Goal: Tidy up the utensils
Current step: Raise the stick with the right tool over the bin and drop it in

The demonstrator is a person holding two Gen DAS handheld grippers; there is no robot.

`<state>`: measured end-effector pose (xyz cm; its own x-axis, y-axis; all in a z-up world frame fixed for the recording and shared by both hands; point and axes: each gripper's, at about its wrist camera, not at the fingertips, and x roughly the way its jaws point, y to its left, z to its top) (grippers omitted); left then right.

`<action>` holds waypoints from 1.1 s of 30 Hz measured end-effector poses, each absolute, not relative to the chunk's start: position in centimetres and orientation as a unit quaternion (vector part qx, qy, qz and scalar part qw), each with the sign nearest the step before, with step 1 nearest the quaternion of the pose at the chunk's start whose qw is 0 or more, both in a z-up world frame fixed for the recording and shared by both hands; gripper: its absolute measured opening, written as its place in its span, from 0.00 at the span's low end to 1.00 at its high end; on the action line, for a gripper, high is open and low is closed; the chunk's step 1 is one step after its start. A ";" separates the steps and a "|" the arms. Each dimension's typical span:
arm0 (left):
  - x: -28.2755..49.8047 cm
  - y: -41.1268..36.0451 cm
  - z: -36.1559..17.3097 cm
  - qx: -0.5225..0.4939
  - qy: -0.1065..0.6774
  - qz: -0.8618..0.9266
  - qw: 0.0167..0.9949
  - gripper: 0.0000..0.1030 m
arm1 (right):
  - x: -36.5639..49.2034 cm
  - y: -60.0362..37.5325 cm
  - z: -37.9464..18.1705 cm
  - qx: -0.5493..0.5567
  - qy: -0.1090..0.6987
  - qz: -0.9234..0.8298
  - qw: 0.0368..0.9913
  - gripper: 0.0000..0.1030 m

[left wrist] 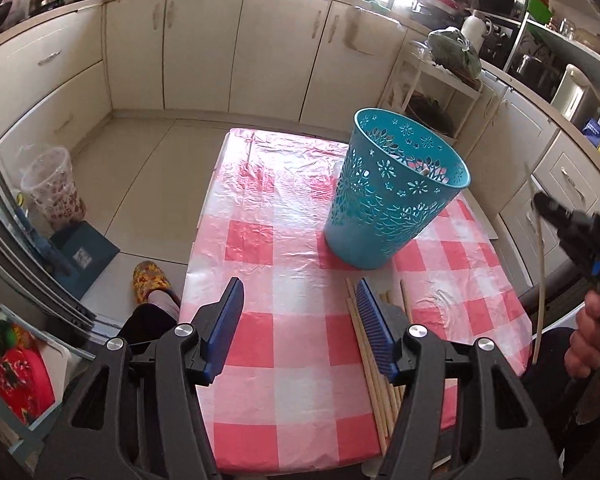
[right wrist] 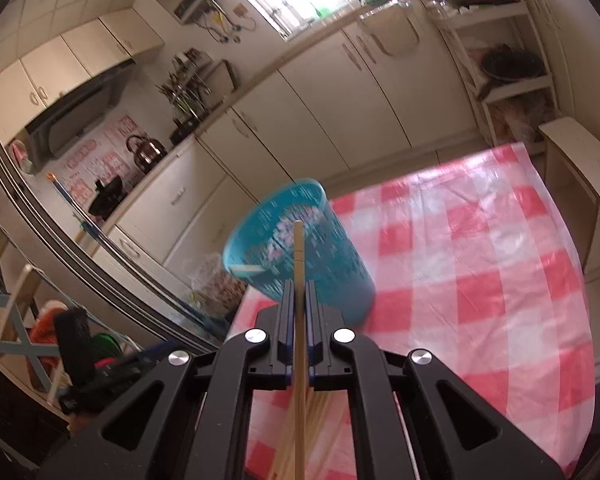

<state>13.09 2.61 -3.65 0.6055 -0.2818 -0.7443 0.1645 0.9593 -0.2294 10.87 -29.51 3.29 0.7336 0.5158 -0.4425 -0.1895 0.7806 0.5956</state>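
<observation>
- Left gripper [left wrist: 300, 320]: black frame with blue ribbed pads, seen in the left wrist view. The jaws stand apart and nothing is held between them. It hangs over the near edge of the table.
- Table covered in a glossy pink-and-white checked plastic cloth [left wrist: 284, 216]: the work surface on which the basket and the sticks are set.
- Bundle of pale wooden chopsticks [left wrist: 374, 376]: laid flat on the cloth, just beside and partly under the left gripper's right pad. The sticks are thin, straight and close together, so a single one is judged hard to separate.
- Teal perforated plastic basket with flower cut-outs [left wrist: 384, 208]: upright on the cloth, beyond the bundle. One pale stick end is seen inside it; its other contents cannot be told.
- Right gripper [right wrist: 299, 292]: jaws closed on a single pale wooden chopstick [right wrist: 298, 252], which is held along the fingers with its tip aimed toward the basket [right wrist: 300, 248].
- Step in hand, as judged: one chopstick is being carried to the basket.
- Next move, as judged: the tip is to be brought over the rim, then released so that the stick drops in.
</observation>
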 end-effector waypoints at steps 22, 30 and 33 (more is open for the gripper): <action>13.8 0.6 -3.4 -0.112 0.383 -0.092 0.912 0.75 | 17.9 -23.2 1.6 0.152 0.150 0.102 0.972 0.06; 11.5 0.3 -2.0 -0.109 0.362 -0.091 0.921 0.77 | 9.4 -24.9 3.0 0.151 0.152 0.092 0.972 0.29; 10.1 -0.1 -1.8 -0.106 0.356 -0.084 0.924 0.77 | 6.4 -25.2 0.3 0.147 0.216 0.081 0.962 0.31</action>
